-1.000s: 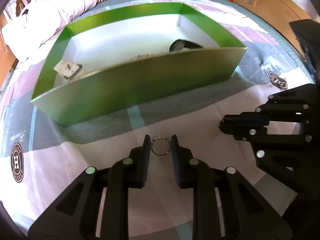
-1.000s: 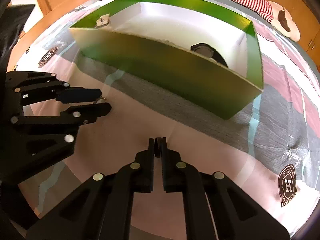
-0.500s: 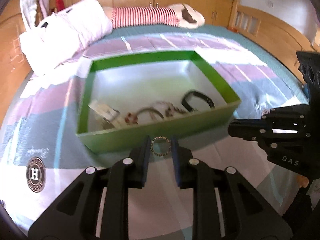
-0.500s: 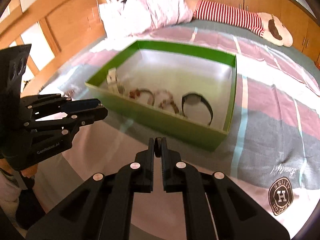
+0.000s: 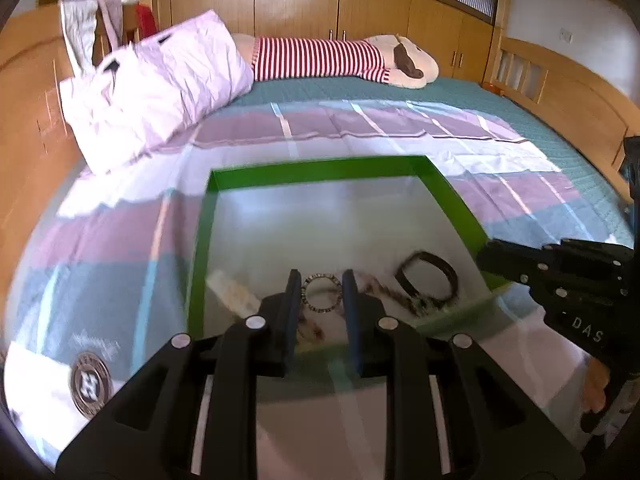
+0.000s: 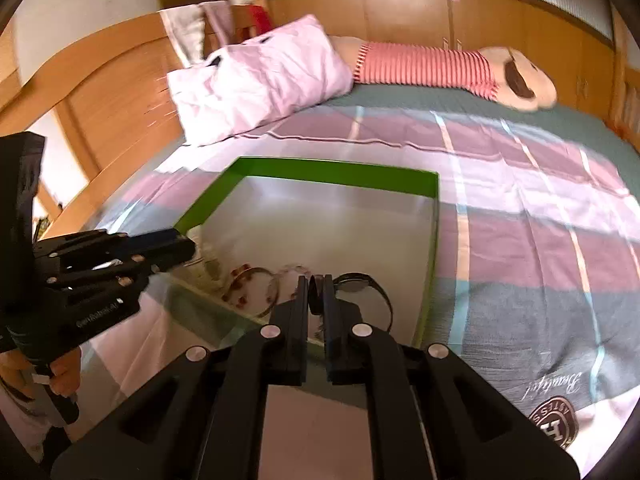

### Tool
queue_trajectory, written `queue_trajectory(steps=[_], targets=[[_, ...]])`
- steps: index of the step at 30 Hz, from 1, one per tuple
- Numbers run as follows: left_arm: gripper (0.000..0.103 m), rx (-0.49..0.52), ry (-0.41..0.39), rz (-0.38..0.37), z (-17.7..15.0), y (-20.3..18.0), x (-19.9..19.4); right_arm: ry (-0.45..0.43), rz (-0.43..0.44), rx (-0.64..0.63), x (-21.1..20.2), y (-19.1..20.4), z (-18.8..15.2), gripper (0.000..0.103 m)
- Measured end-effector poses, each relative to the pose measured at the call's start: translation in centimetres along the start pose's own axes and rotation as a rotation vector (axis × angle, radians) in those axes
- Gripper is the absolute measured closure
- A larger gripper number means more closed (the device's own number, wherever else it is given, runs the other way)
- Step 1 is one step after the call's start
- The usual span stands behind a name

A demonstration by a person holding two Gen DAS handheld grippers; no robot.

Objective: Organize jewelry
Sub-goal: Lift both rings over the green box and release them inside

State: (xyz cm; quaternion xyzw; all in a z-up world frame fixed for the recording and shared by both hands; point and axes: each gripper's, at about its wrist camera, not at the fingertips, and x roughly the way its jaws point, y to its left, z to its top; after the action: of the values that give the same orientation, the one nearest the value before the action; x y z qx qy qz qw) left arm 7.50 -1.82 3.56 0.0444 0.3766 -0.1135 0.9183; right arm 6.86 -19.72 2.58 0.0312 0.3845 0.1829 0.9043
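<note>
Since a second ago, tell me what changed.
Both grippers rose from the bedspread and now hang over the green box, whose inside shows. The left gripper still clamps the ring; the right gripper still pinches a small dark piece. The box and its contents stayed put.

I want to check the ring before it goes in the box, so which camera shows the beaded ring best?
The left wrist view. There the beaded ring faces the camera as a full circle, pinched between the left claw. In the right wrist view that claw shows side-on at the left edge, and the ring cannot be made out.
</note>
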Motion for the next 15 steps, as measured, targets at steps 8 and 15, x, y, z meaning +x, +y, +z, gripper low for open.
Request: queue_trajectory(steps=[8,15], targets=[[0.082,-0.025,0.061,0.012,0.0,1.1,3.2,0.045,-0.031,0.030,3.1,-1.1,0.0,0.097],[0.082,-0.019,0.066,0.035,0.3,1.4,4.2,0.053,-0.037,0.029,4.0,-0.9,0.2,0.097]])
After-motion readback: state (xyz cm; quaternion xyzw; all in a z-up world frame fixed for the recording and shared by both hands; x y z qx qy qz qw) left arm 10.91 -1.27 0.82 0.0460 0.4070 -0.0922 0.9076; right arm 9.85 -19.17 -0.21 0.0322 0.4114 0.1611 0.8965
